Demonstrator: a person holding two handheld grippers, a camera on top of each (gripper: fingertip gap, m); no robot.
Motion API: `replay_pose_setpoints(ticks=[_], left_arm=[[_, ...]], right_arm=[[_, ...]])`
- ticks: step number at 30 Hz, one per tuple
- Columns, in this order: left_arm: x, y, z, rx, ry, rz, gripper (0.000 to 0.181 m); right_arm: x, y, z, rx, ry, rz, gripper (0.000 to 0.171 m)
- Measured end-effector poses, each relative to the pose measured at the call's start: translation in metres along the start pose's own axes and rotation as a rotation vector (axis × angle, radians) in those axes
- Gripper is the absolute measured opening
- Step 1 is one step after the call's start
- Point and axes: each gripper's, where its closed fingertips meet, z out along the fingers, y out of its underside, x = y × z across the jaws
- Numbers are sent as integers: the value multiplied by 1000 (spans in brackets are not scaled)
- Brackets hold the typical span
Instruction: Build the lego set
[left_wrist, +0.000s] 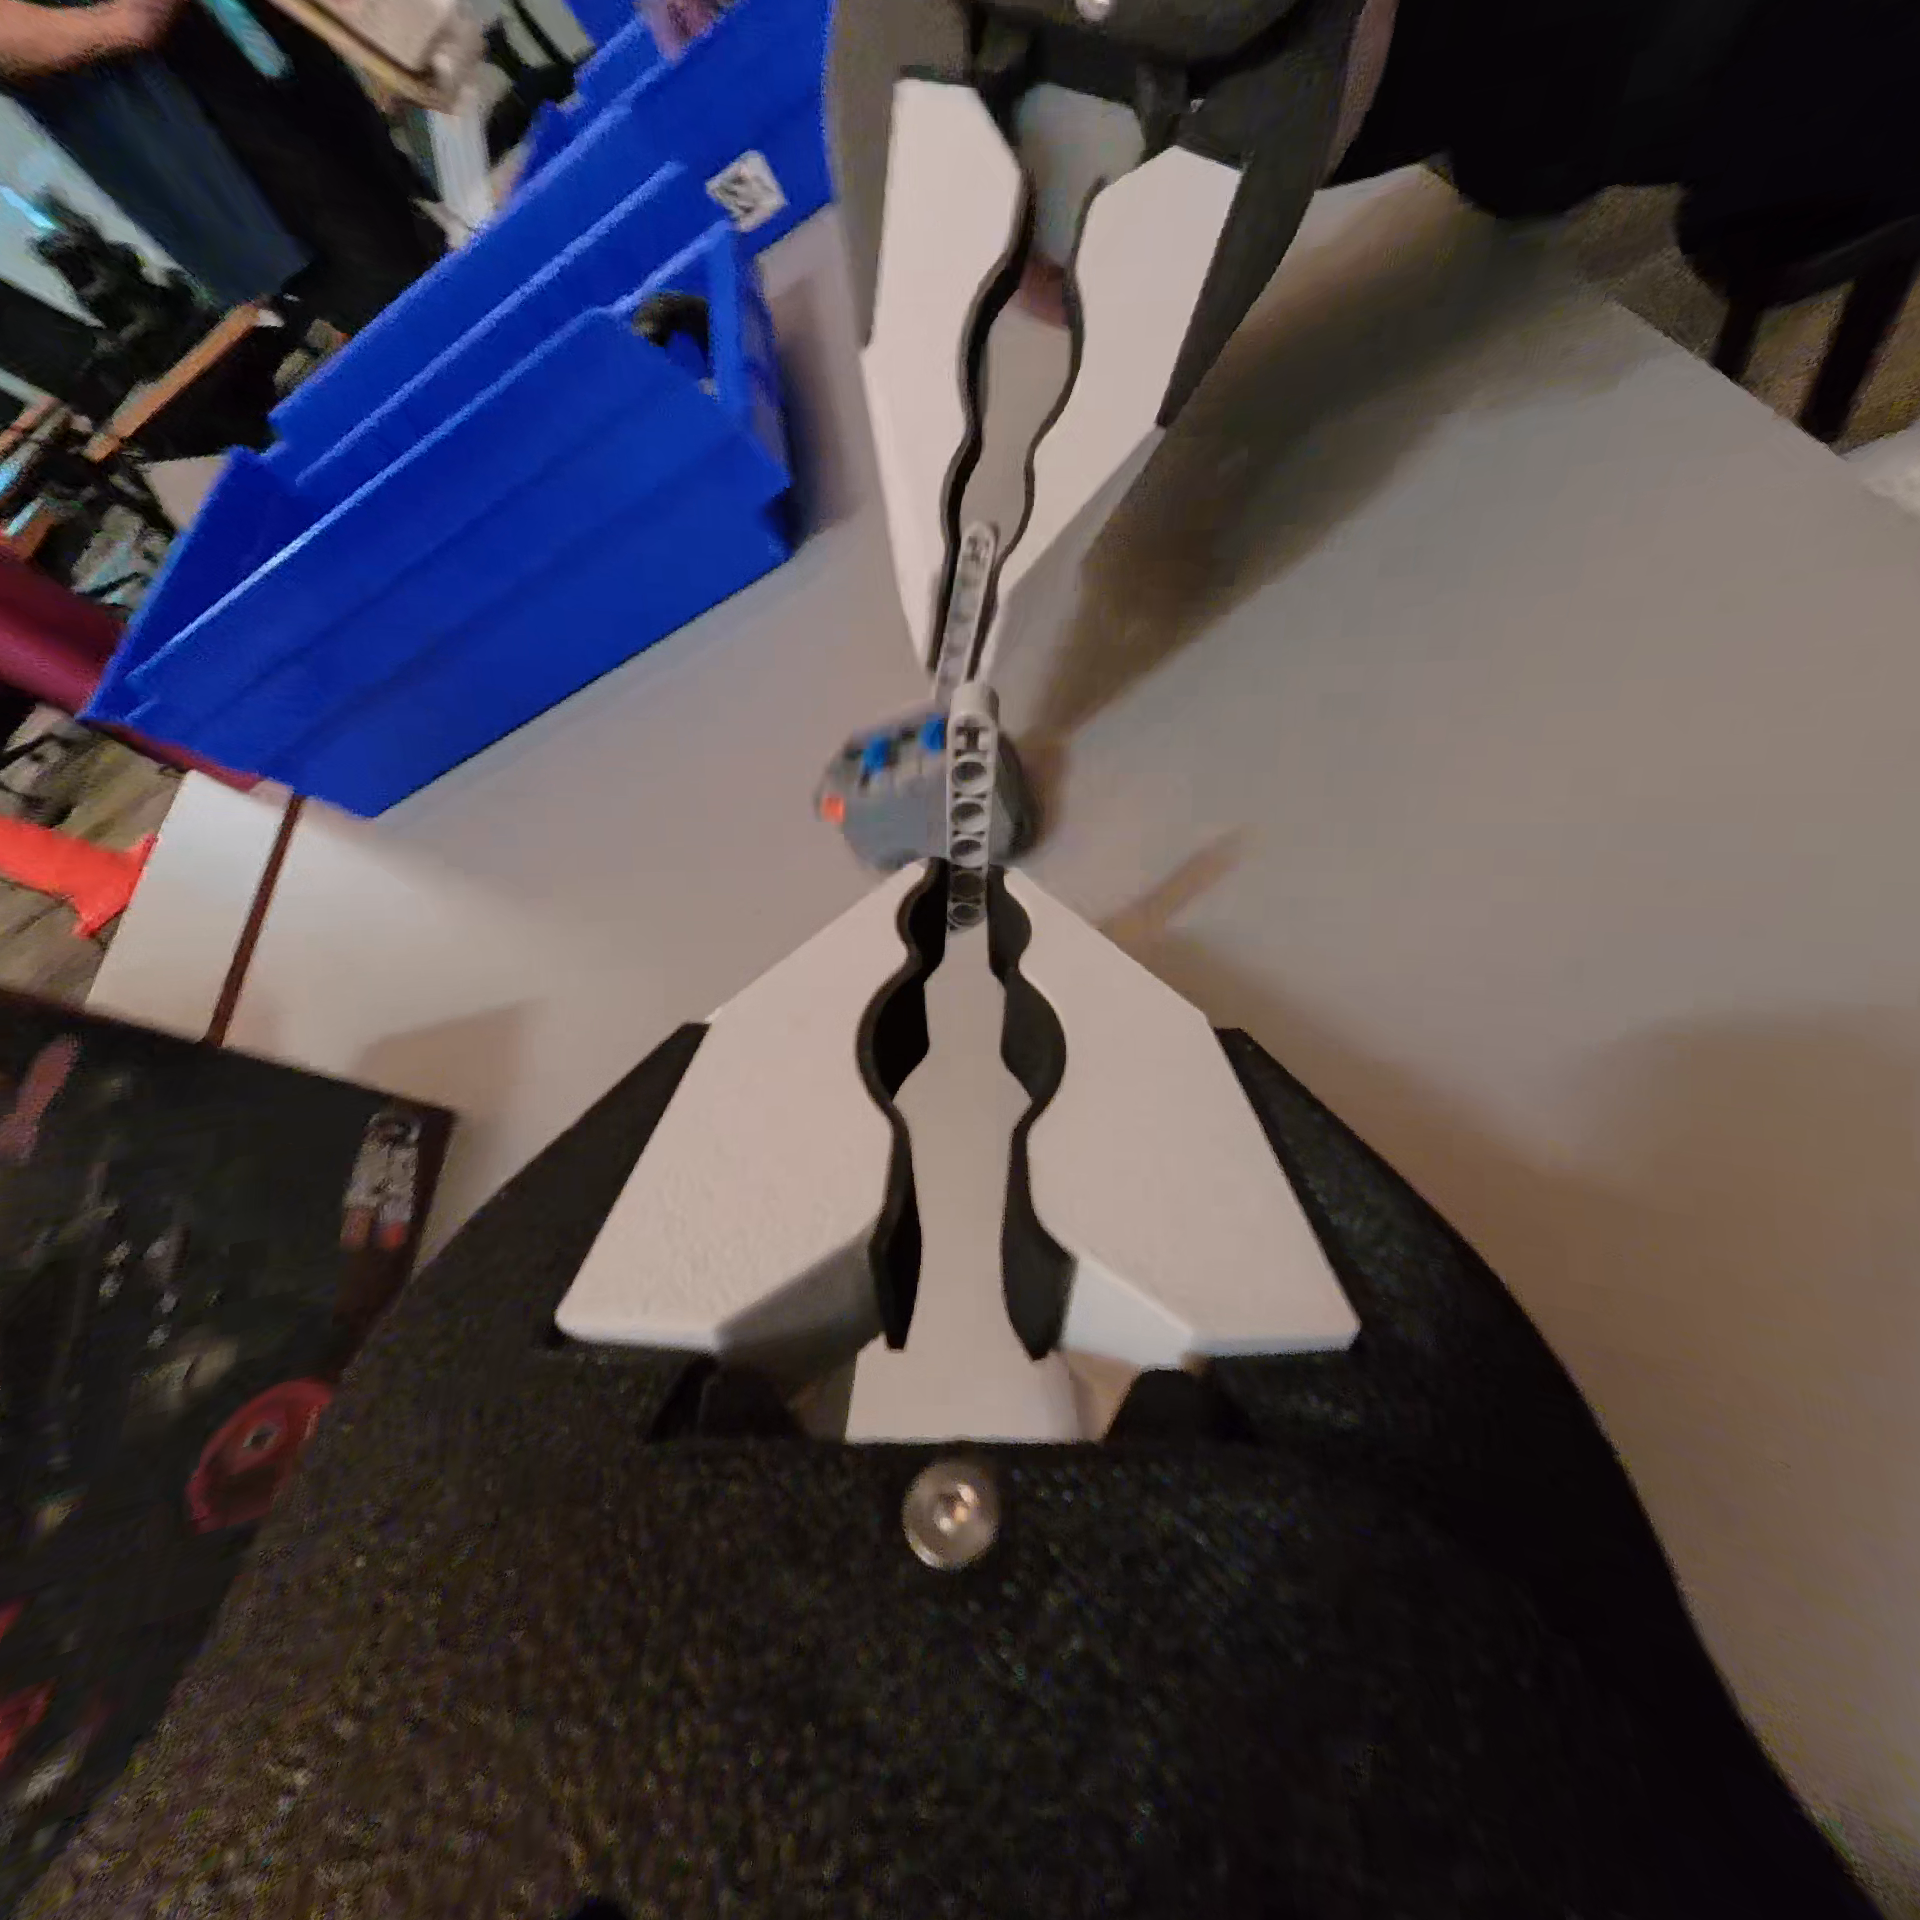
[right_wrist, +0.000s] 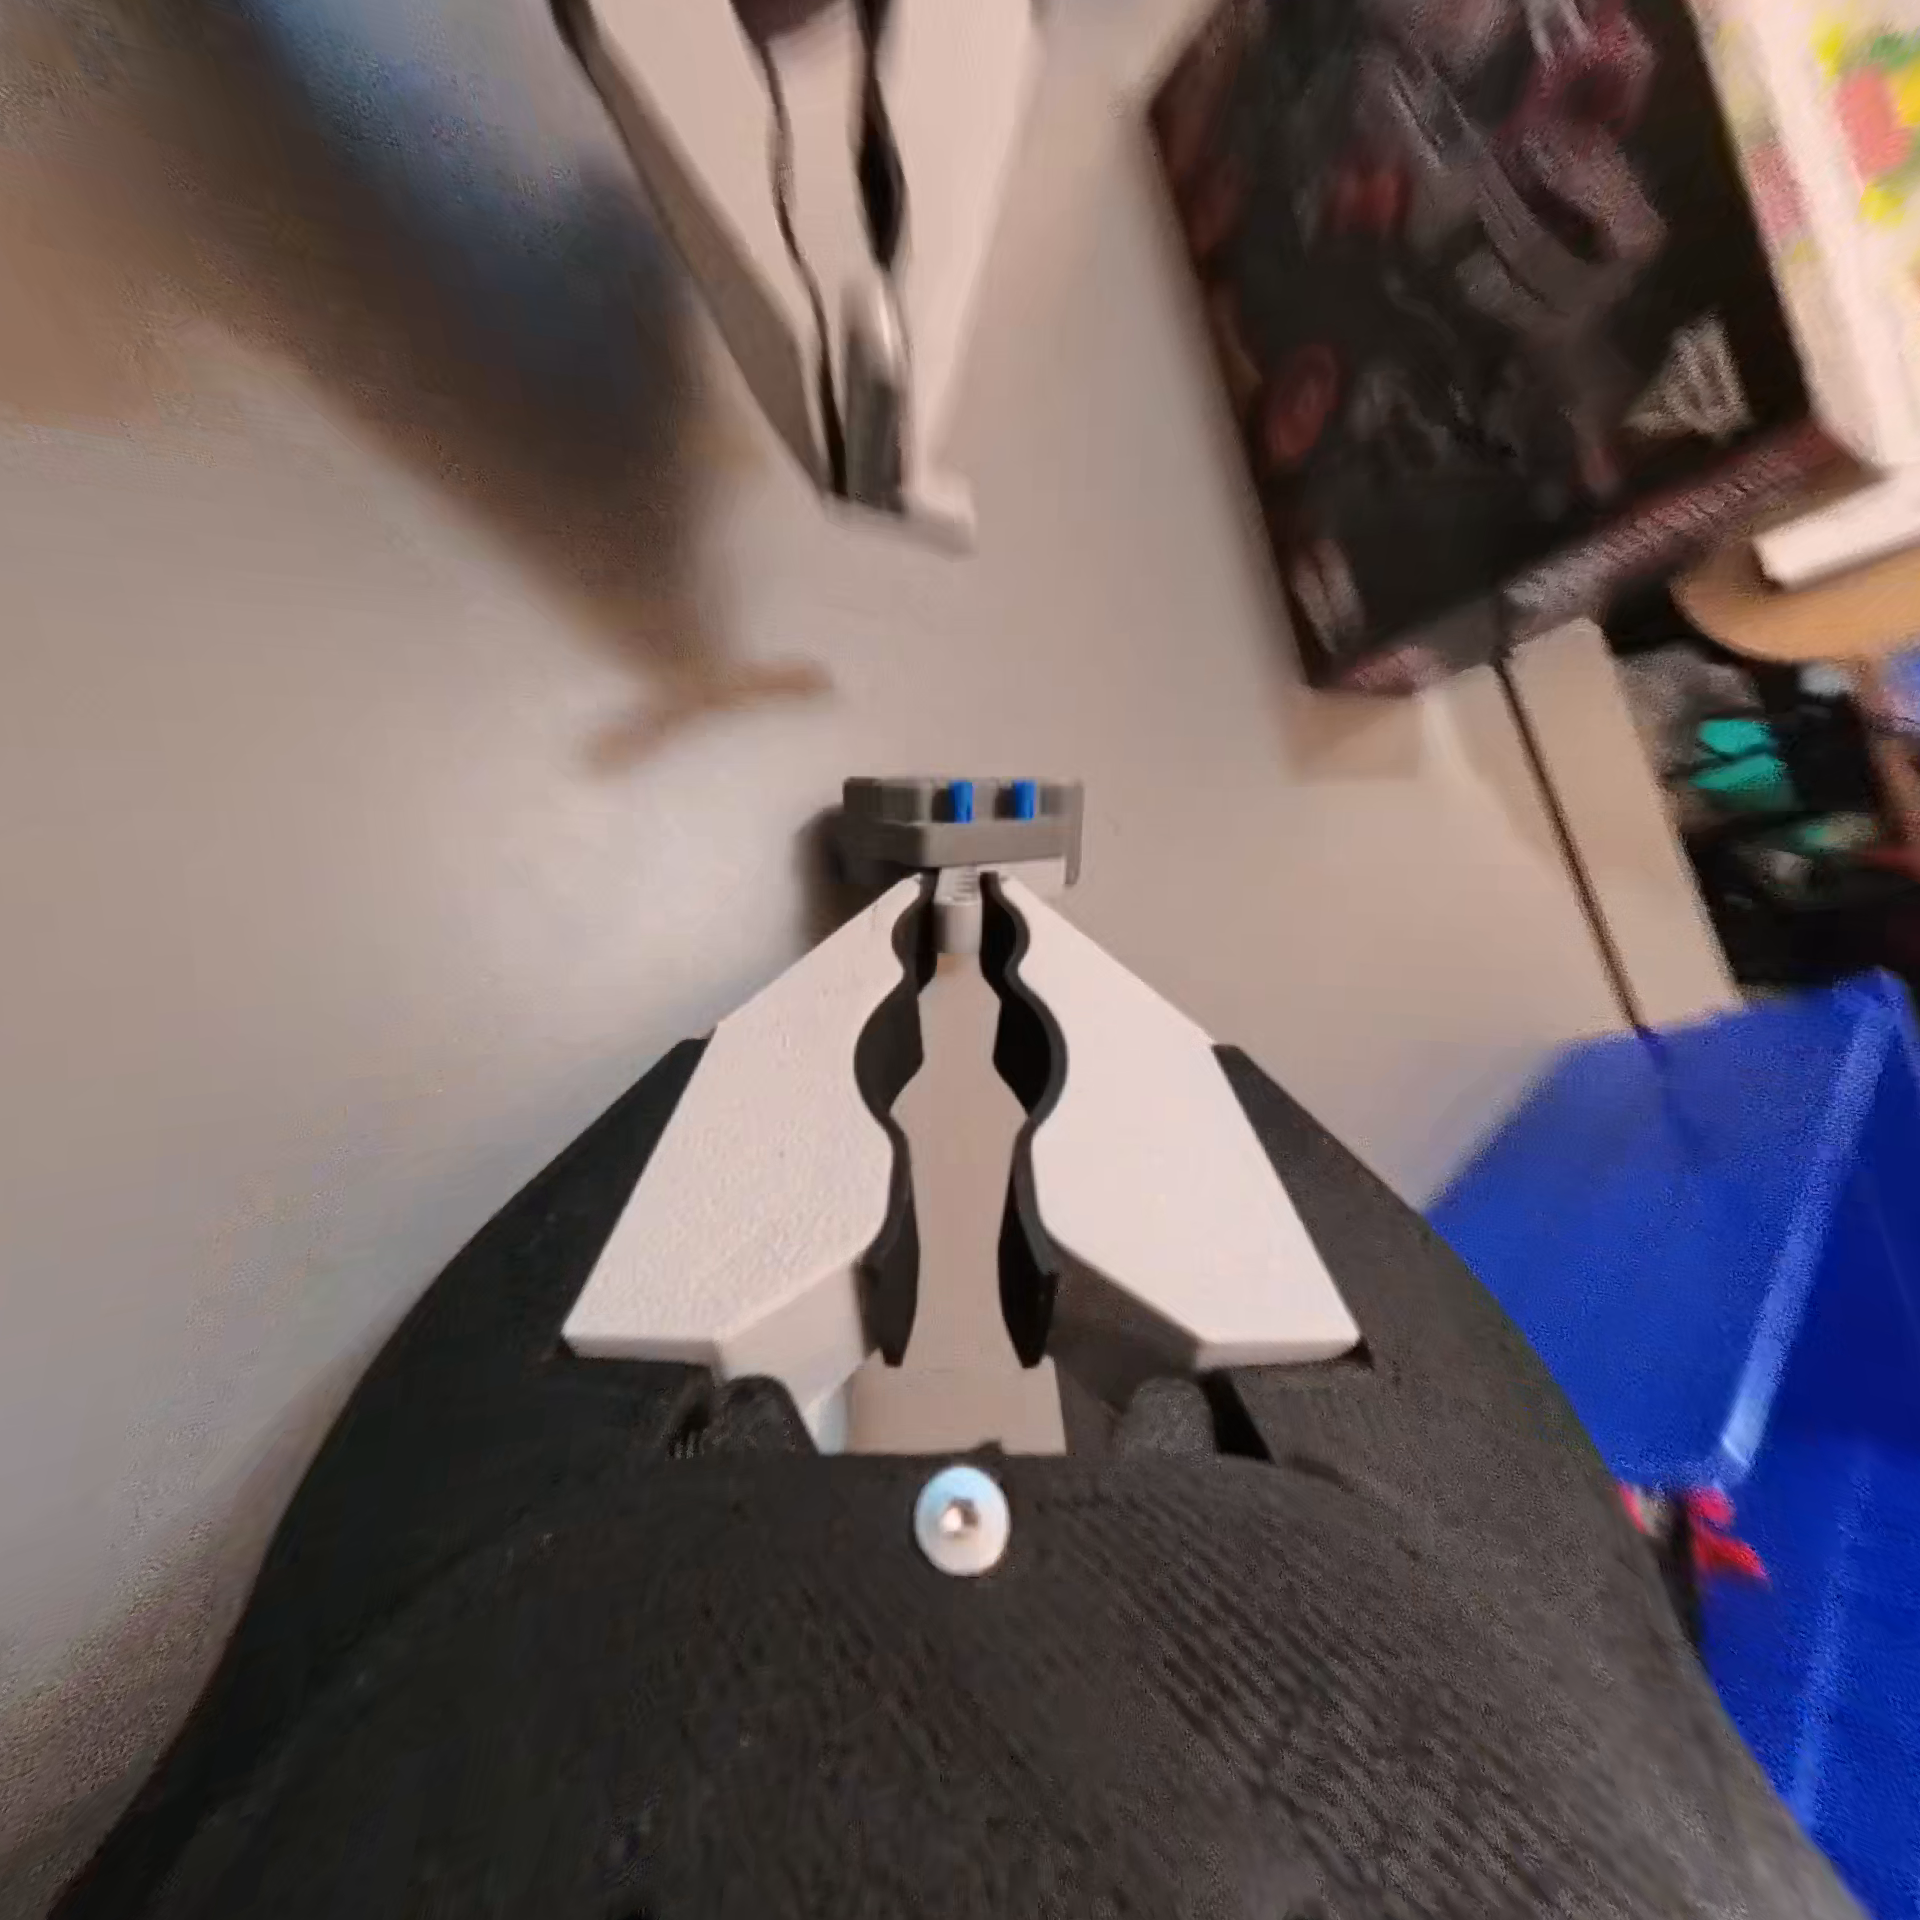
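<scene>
In the left wrist view my left gripper (left_wrist: 966, 888) is shut on a light grey holed beam (left_wrist: 972, 800) that stands upright over the white table (left_wrist: 1455, 831). Behind the beam is a dark grey assembly (left_wrist: 894, 790) with blue pins. My right gripper (left_wrist: 977, 592) comes in from the top, shut on a thin light grey beam (left_wrist: 966, 613) that reaches down to the assembly. In the right wrist view my right gripper (right_wrist: 954, 896) grips a light grey stub (right_wrist: 954, 923) under the assembly (right_wrist: 961, 831). The left gripper (right_wrist: 873, 488) is blurred above, holding its beam (right_wrist: 871, 405).
Blue bins (left_wrist: 468, 520) stand at the left of the table and also show in the right wrist view (right_wrist: 1714, 1299). The dark set box (left_wrist: 156, 1351) lies near the left gripper and also shows in the right wrist view (right_wrist: 1455, 364). Dark chair legs (left_wrist: 1839, 343) stand past the table's far edge.
</scene>
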Motion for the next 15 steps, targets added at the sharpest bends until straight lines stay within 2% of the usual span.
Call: replay_pose_setpoints(ticks=[1, 2, 3, 4, 6, 7, 10, 14, 15], left_arm=[[-6, -7, -8, 72, -15, -47, 5], [-11, -14, -13, 136, -31, -84, 5], [-16, -15, -15, 151, -53, -102, 5], [-20, -15, -15, 168, -63, -121, 5], [-20, -21, -18, 262, -38, -199, 5], [-21, -26, -21, 327, -27, -235, 5], [-26, -48, -39, 551, 17, -344, 5], [-24, -74, -65, 797, 129, -422, 5], [-23, -79, -69, 841, 155, -438, 5]], right_arm=[[1, 0, -6, 39, -29, 38, 7], [-2, -18, -15, 177, -86, 114, 7], [4, -37, -22, 308, -68, 156, 6], [8, -43, -22, 327, -34, 160, 6], [7, -29, -6, 202, -16, 127, 6], [6, -27, 3, 196, -5, 145, 6], [-5, -35, 19, 277, -26, 202, 8], [-13, -37, 19, 270, -92, 194, 49], [-12, -38, 14, 280, -100, 200, 55]])
